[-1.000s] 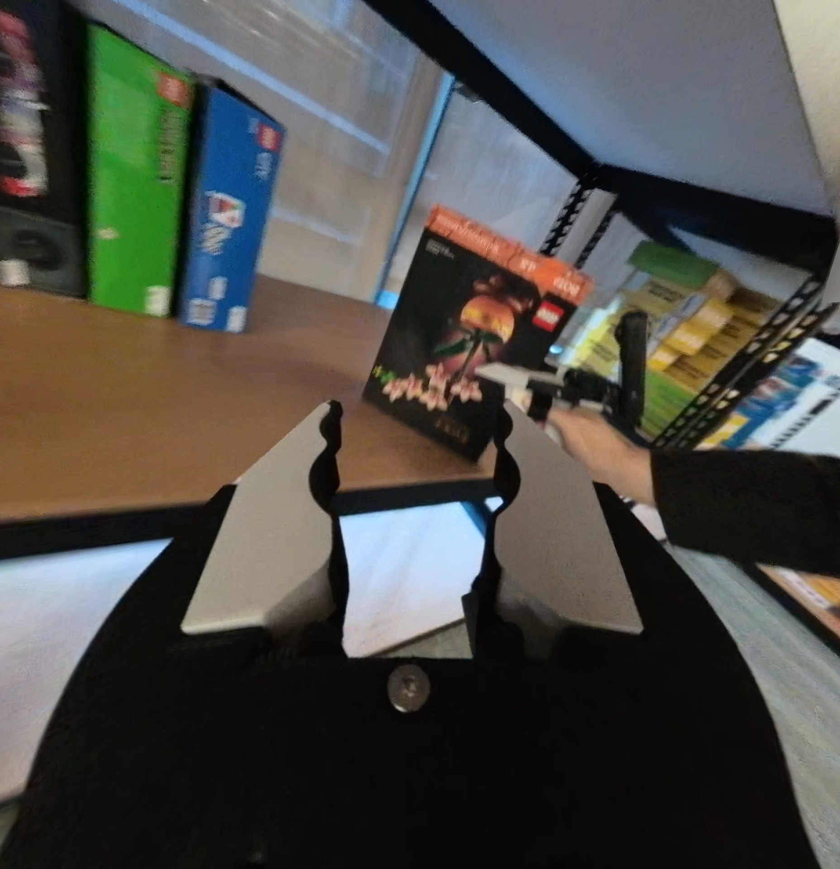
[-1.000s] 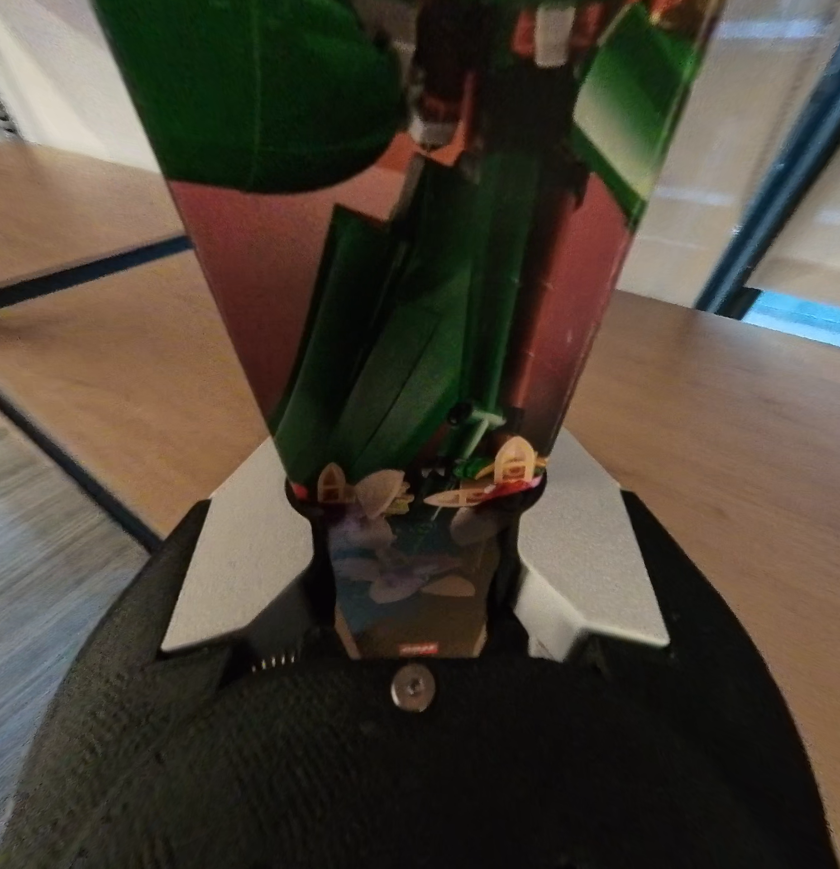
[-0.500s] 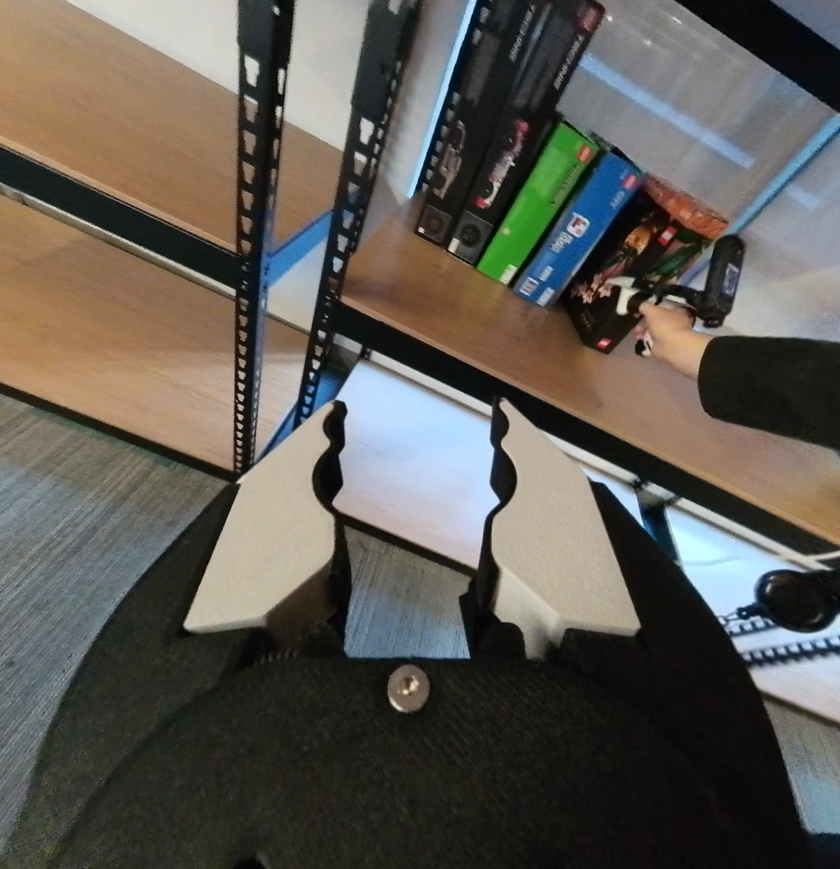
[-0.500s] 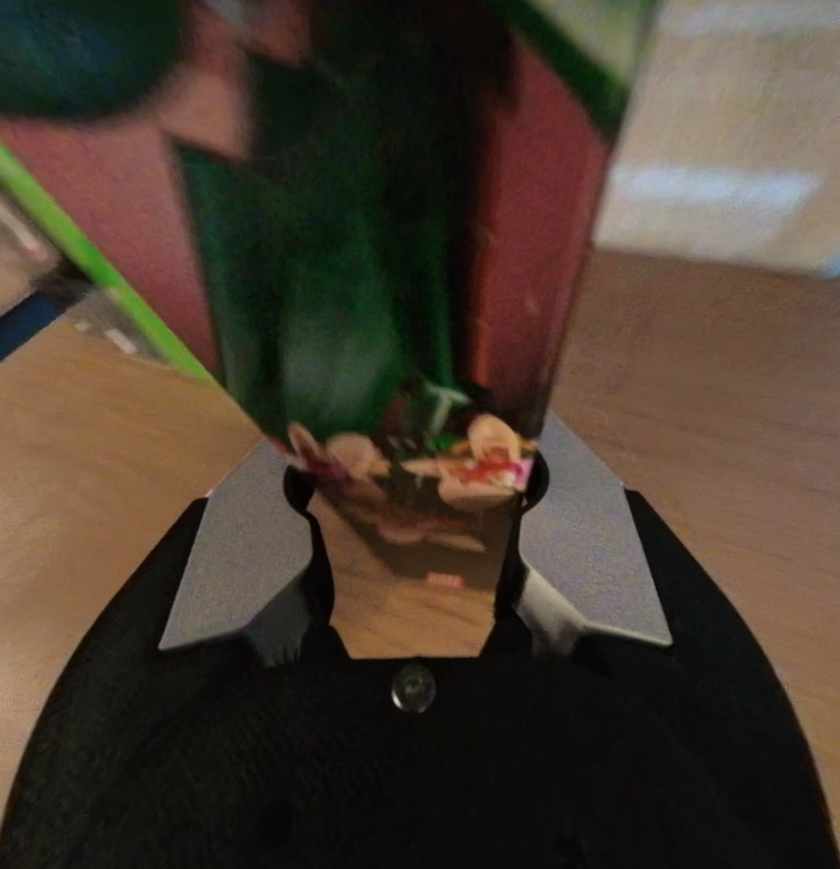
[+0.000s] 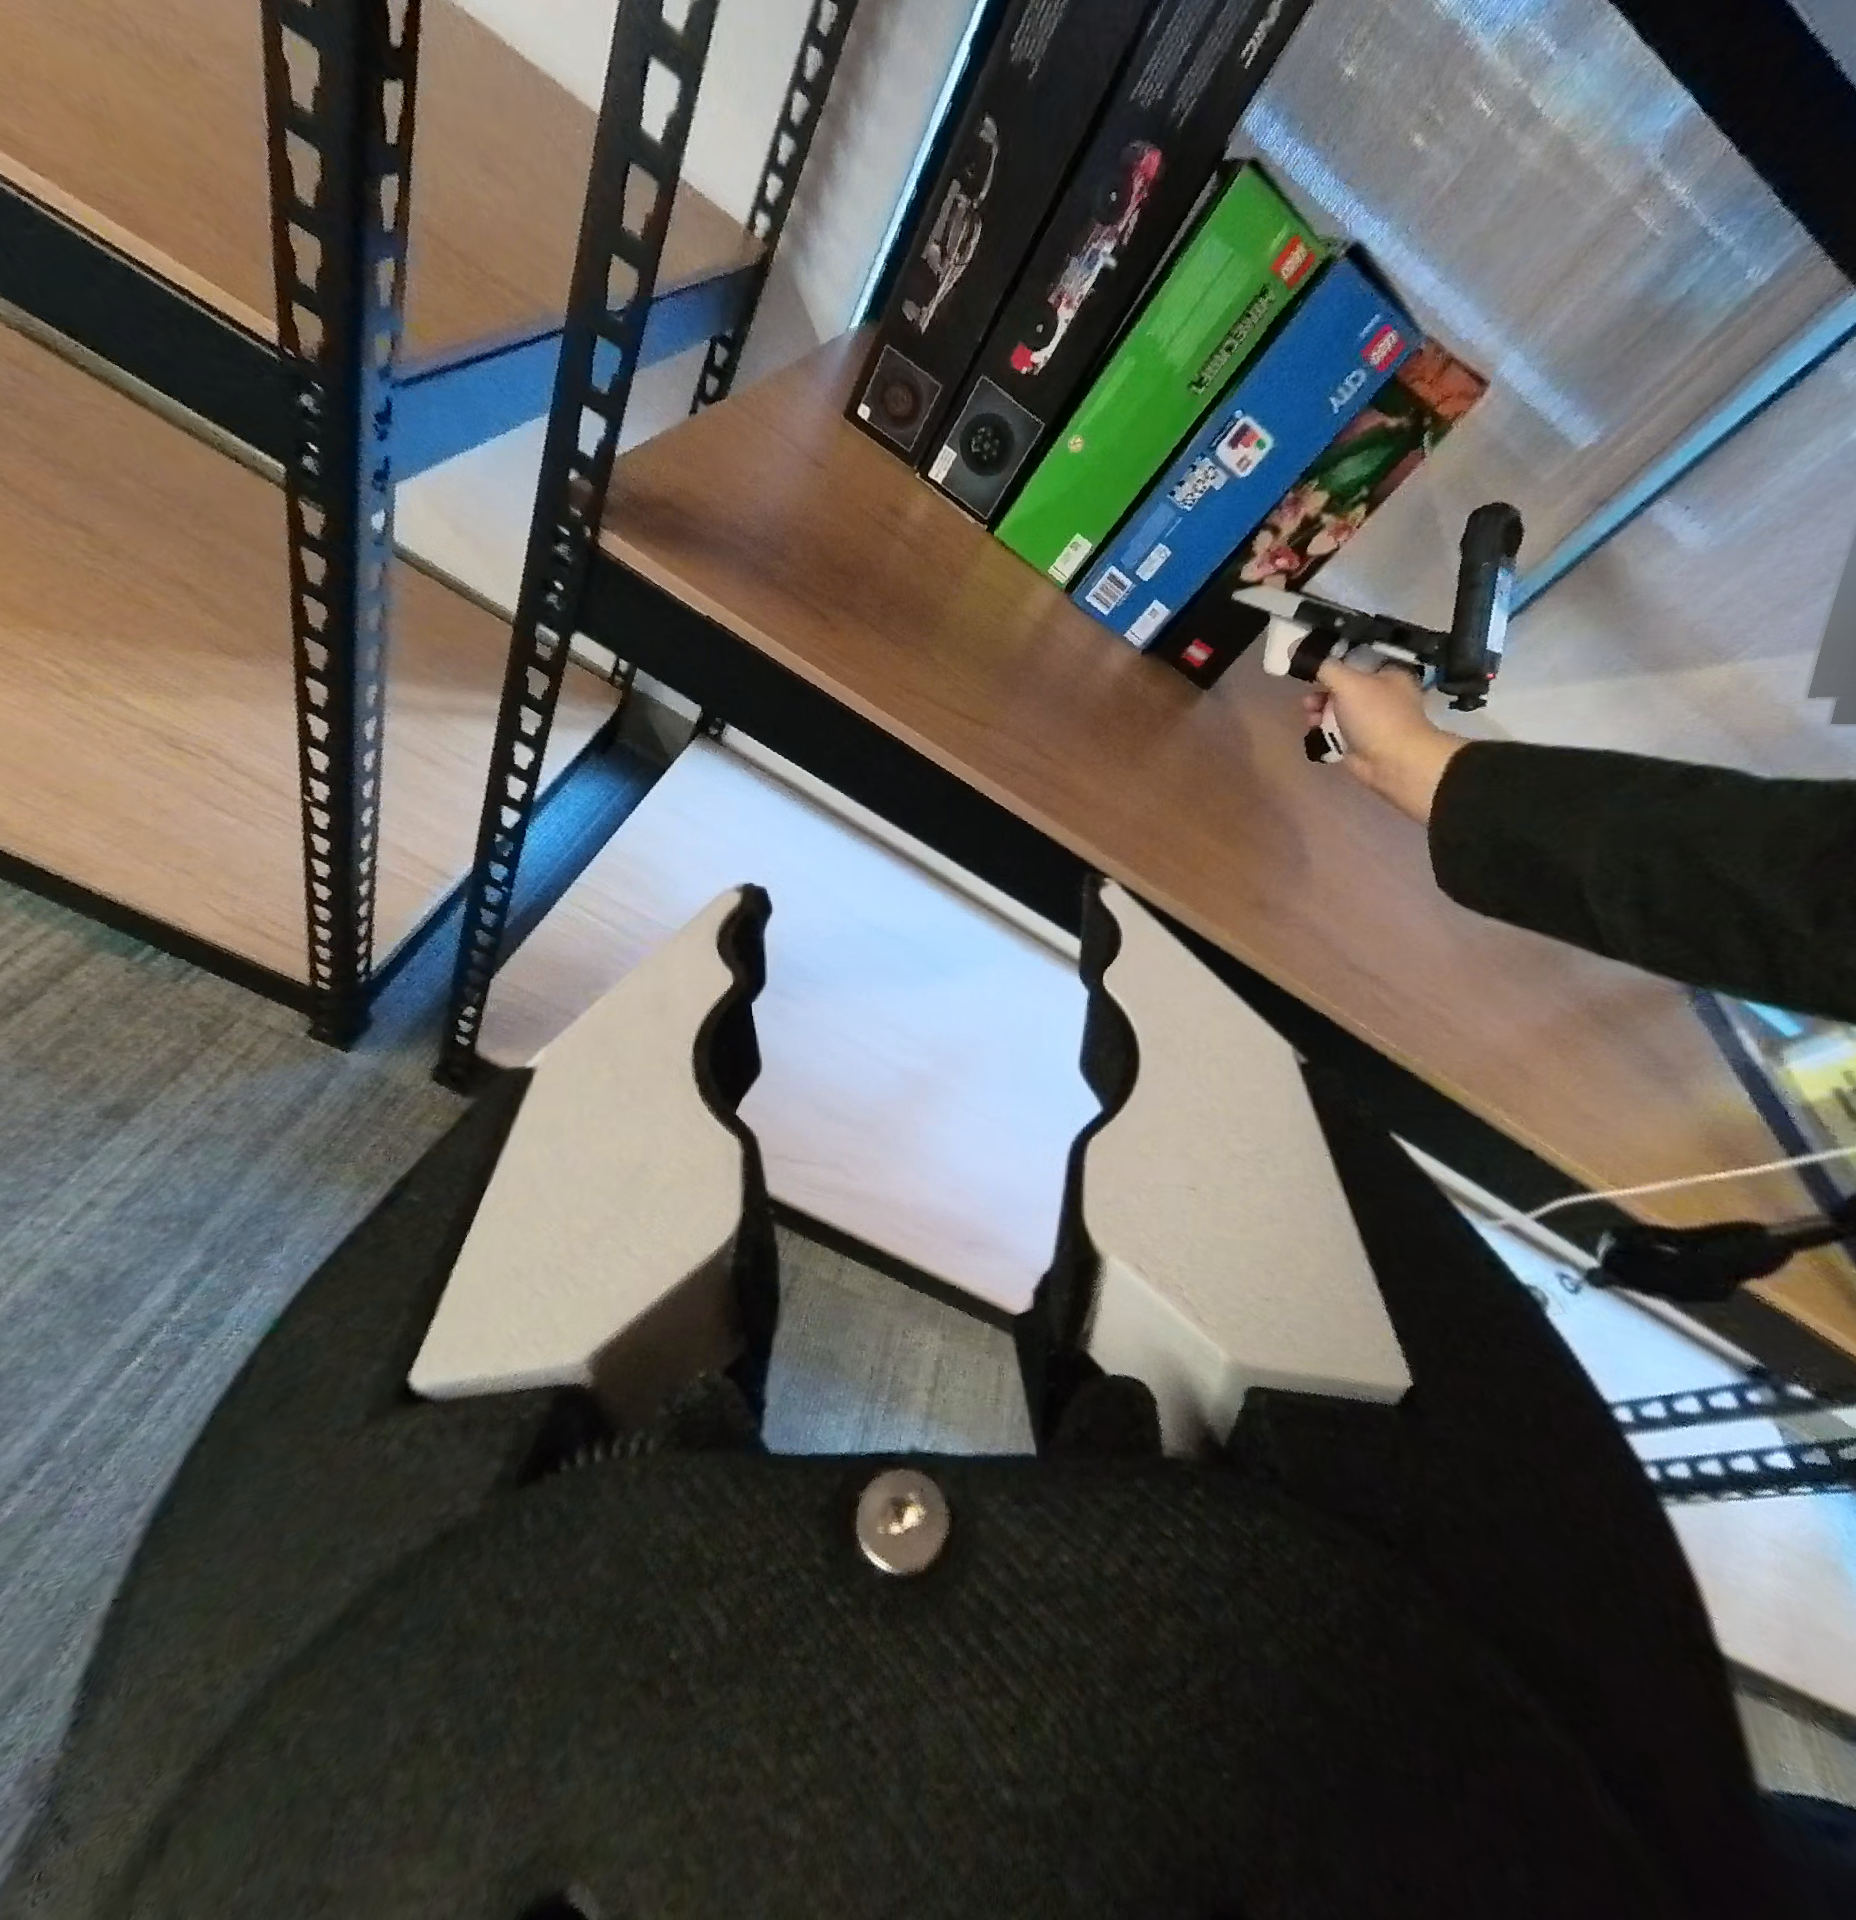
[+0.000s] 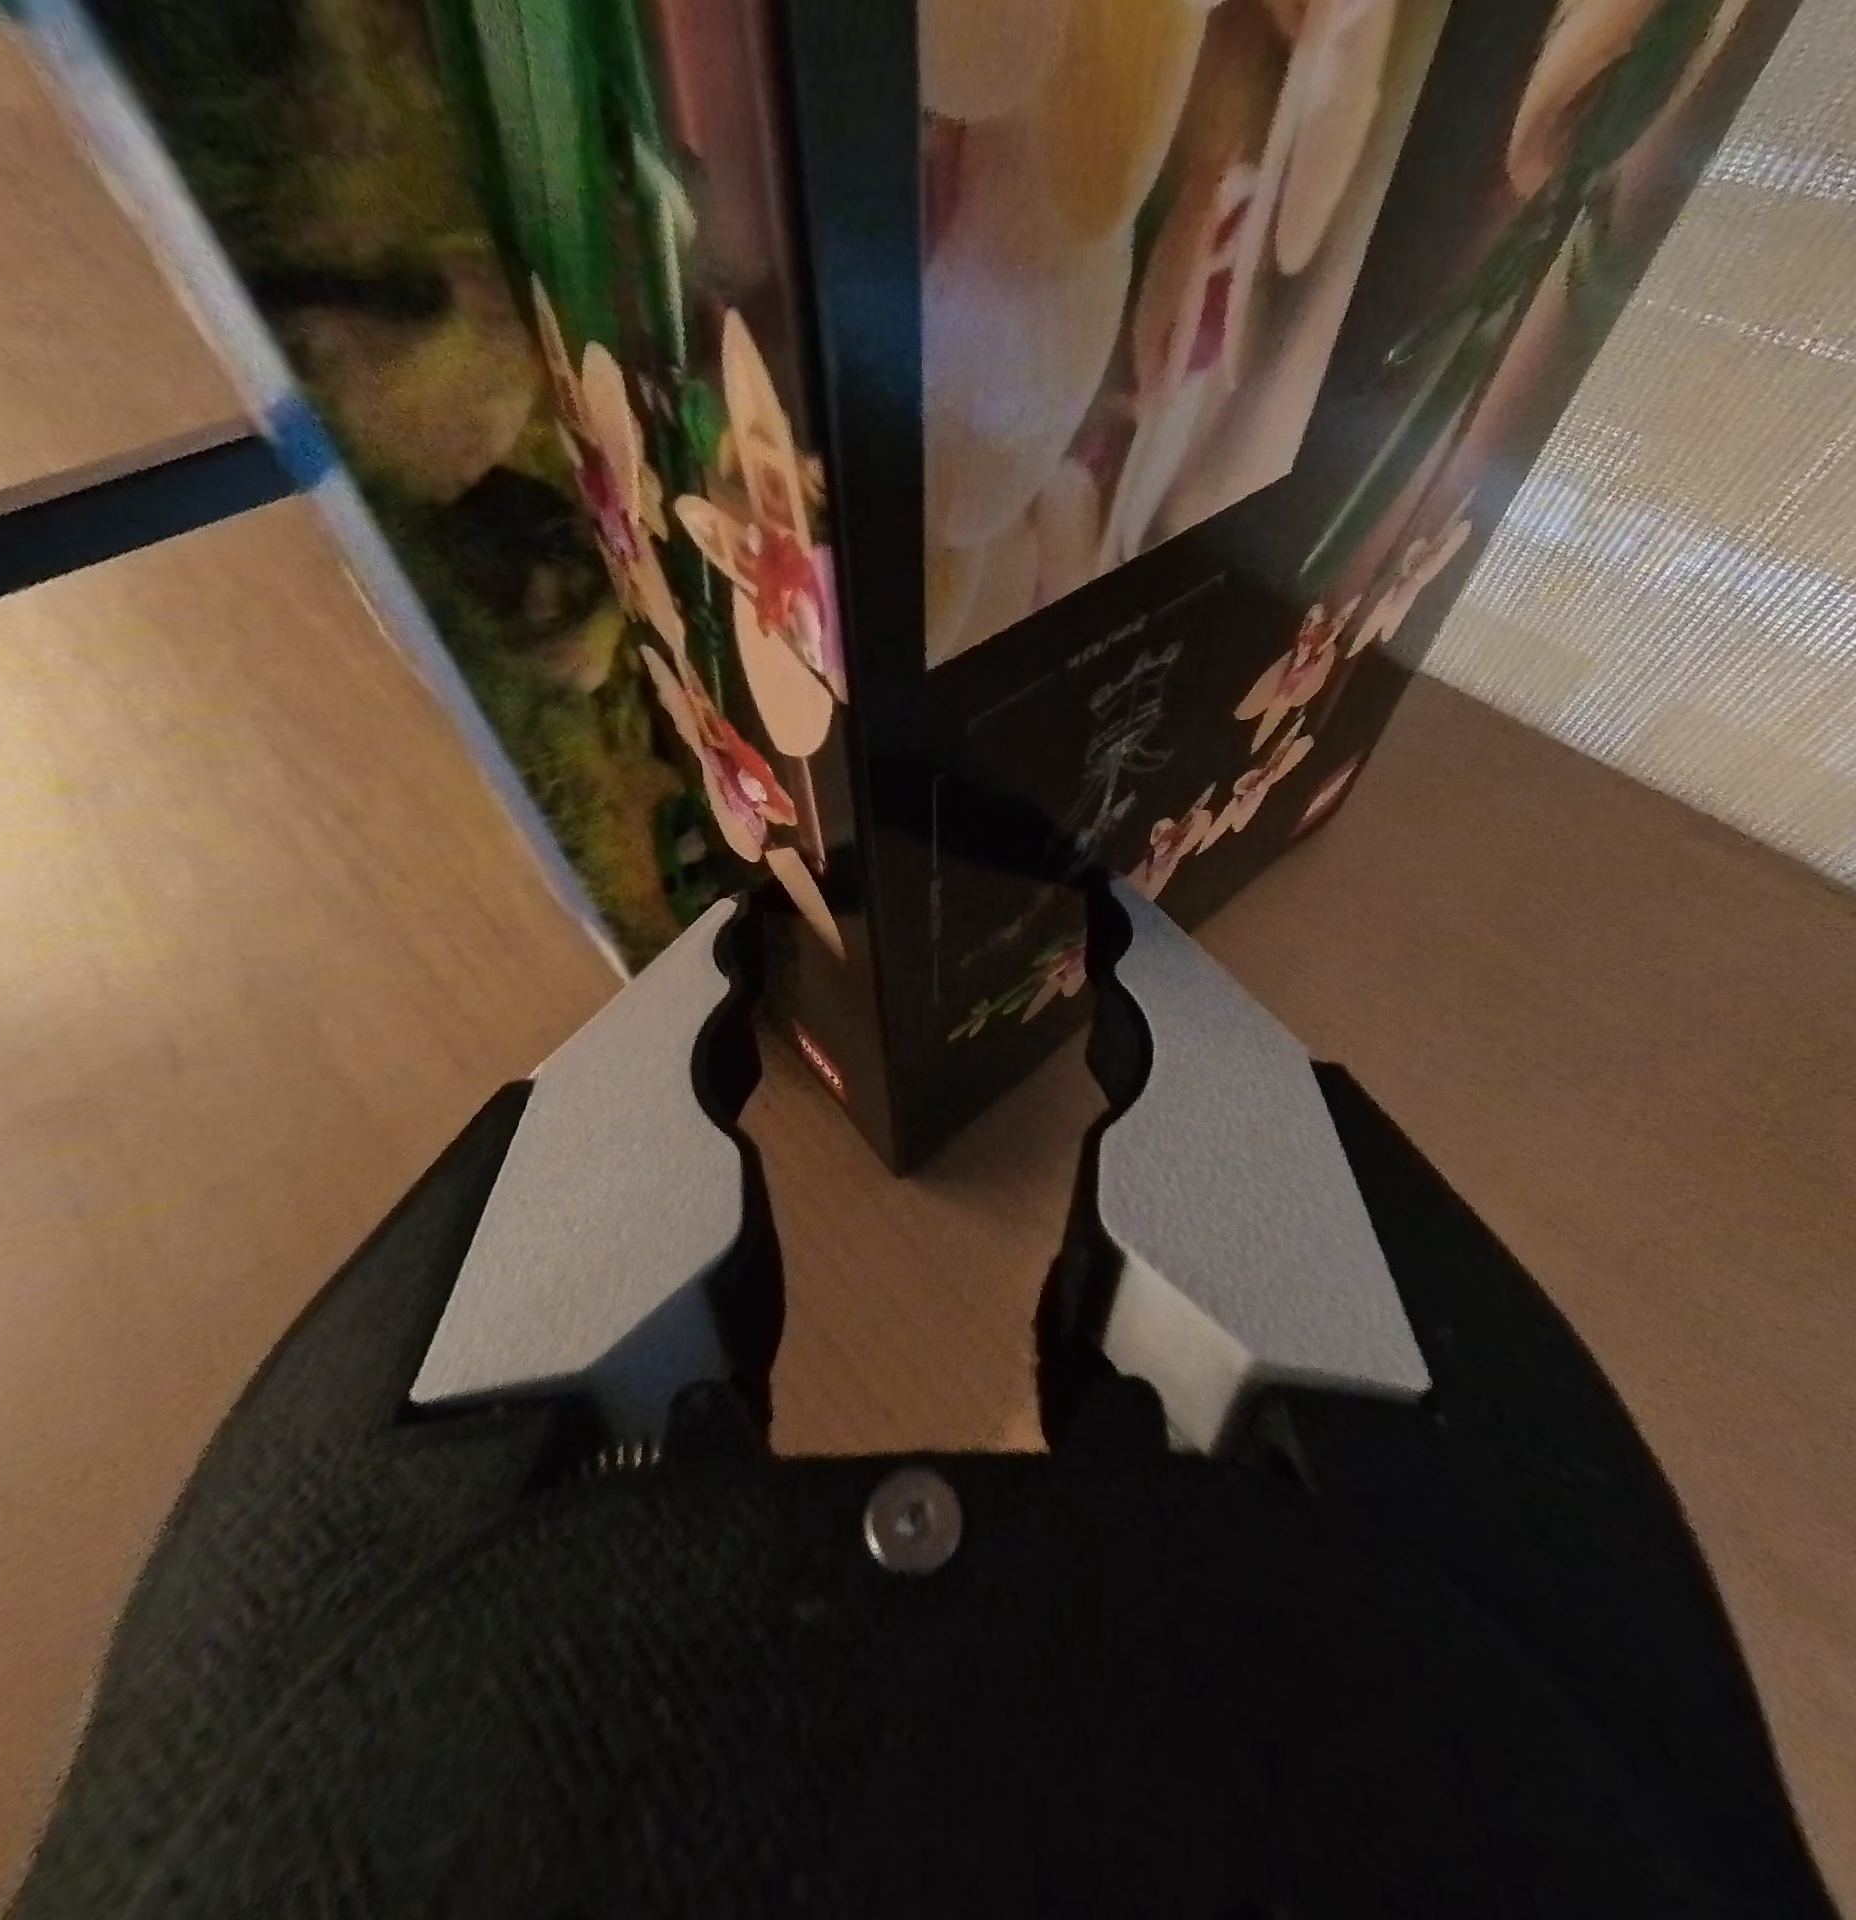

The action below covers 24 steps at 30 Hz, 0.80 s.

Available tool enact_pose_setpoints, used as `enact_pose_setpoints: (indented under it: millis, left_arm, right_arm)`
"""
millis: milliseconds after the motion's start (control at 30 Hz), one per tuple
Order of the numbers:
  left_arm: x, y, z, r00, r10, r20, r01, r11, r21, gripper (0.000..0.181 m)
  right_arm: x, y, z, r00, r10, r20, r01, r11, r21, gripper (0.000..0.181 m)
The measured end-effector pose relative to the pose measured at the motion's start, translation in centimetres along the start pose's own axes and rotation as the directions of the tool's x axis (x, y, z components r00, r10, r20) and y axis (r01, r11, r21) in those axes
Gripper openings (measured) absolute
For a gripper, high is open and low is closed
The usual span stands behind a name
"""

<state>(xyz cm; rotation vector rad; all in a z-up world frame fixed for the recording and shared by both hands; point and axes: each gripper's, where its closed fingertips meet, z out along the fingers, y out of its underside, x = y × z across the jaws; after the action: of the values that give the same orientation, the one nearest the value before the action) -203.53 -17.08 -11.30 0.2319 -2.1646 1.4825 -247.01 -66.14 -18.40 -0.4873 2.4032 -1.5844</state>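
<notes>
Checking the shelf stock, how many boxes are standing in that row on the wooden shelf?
5: two black boxes at the left end, then a green box, a blue box, and a flower-printed box at the right gripper.

Black box (image 6: pixel 903 727) printed with pink-white orchids beside blue (image 5: pixel 1246 468), green (image 5: pixel 1152 364) and black boxes (image 5: pixel 997 239).

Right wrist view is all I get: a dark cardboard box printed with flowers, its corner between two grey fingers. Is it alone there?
Observer: No. The flower-printed box ends a row on the wooden shelf, beside a blue box, a green box and two black boxes.
Operator: Who holds my gripper?
Observer: A hand in a black sleeve grips the right gripper by its handle.
Operator: And the other one?
Observer: The left gripper is open and empty, well away from the boxes.
</notes>
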Motion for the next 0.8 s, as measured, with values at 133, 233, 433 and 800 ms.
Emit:
enact_pose_setpoints:
  millis: [133, 233, 433, 800]
  left_arm:
    - [-0.1, 0.7, 0.3, 1.000, -0.018, -0.013, 0.018, 1.000, -0.013, 0.059]
    - [-0.2, 0.8, -0.2, 0.999, -0.025, -0.035, 0.024, 1.000, -0.009, 0.059]
    - [-0.3, 1.1, -3.2, 0.995, -0.029, -0.097, 0.032, 0.999, 0.026, 0.059]
    - [-2.6, -3.1, -21.7, 0.996, 0.006, -0.089, -0.001, 0.998, 0.055, 0.058]
  right_arm:
    - [1.4, 0.1, 1.3, 0.999, 0.031, -0.016, -0.032, 0.999, -0.037, 0.061]
    - [2.2, 0.4, 1.5, 0.998, 0.030, -0.063, -0.037, 0.995, -0.097, 0.053]
    - [-1.7, 0.5, -5.5, 0.994, -0.058, -0.092, 0.053, 0.997, -0.050, 0.051]
    - [-25.0, 9.3, -28.9, 0.943, -0.281, 0.181, 0.311, 0.935, -0.170, 0.000]
